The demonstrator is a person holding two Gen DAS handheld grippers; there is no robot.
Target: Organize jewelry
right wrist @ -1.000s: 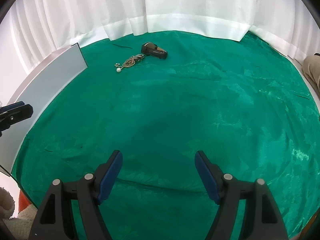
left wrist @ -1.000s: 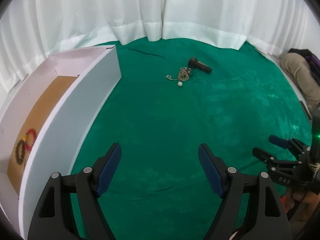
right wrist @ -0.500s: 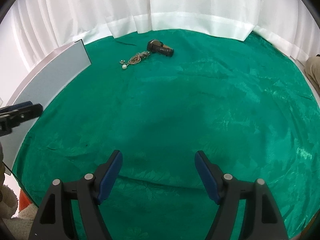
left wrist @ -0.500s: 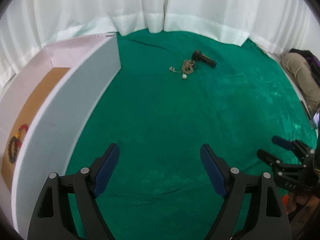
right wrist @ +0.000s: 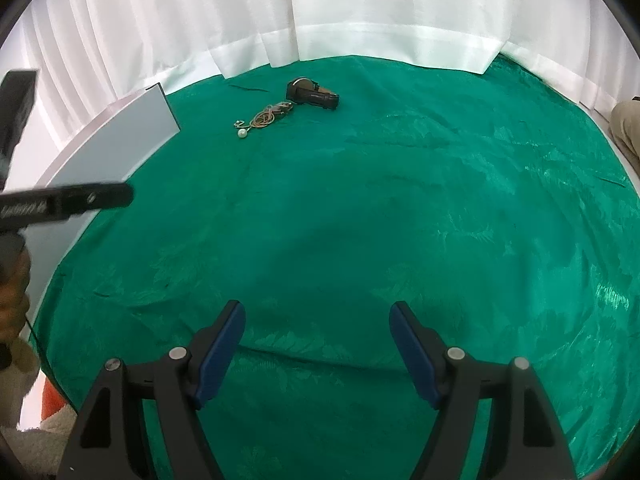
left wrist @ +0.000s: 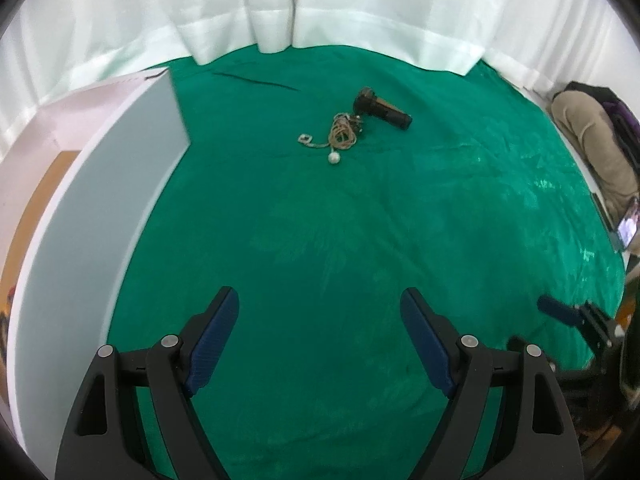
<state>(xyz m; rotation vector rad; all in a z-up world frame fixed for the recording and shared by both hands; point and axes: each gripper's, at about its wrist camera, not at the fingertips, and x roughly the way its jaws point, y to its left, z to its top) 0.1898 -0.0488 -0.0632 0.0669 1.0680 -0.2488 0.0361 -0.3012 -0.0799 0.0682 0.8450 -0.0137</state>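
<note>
A tangled gold chain necklace with a white pearl lies far out on the green cloth, also in the right wrist view. A dark brown watch lies just behind it, also in the right wrist view. A white box with a brown floor stands at the left. My left gripper is open and empty above the cloth beside the box. My right gripper is open and empty near the front edge.
White curtains close off the back. The box's long wall runs along the cloth's left side. The left gripper's body reaches in from the left in the right wrist view. The right gripper shows low right in the left wrist view.
My left gripper has moved right, away from the box and toward the cloth's middle; the bead bracelets in the box have slid almost out of view. My right gripper has barely moved.
</note>
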